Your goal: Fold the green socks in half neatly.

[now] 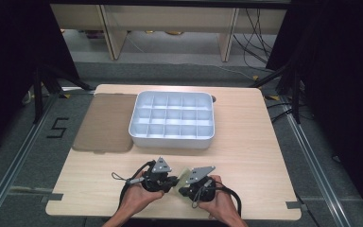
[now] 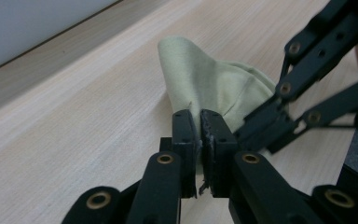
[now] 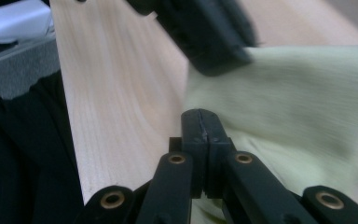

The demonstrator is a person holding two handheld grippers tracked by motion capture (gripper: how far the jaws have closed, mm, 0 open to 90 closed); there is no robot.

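A small pale yellow-green cloth (image 1: 184,176) is held just above the wooden table (image 1: 246,142) near its front edge, between my two grippers. My left gripper (image 1: 174,181) comes in from the left. In the left gripper view its jaws (image 2: 200,122) are shut on an edge of the cloth (image 2: 209,79), which rises in a fold beyond them. My right gripper (image 1: 185,188) meets it from the right. In the right gripper view that gripper (image 3: 205,125) is shut on the cloth (image 3: 303,93), and the left gripper's jaw looms close above.
A white tray (image 1: 172,140) with several empty compartments stands at the table's middle back. A brown mat (image 1: 105,123) lies to its left. The right gripper's black linkage (image 2: 317,88) crowds the right of the left gripper view.
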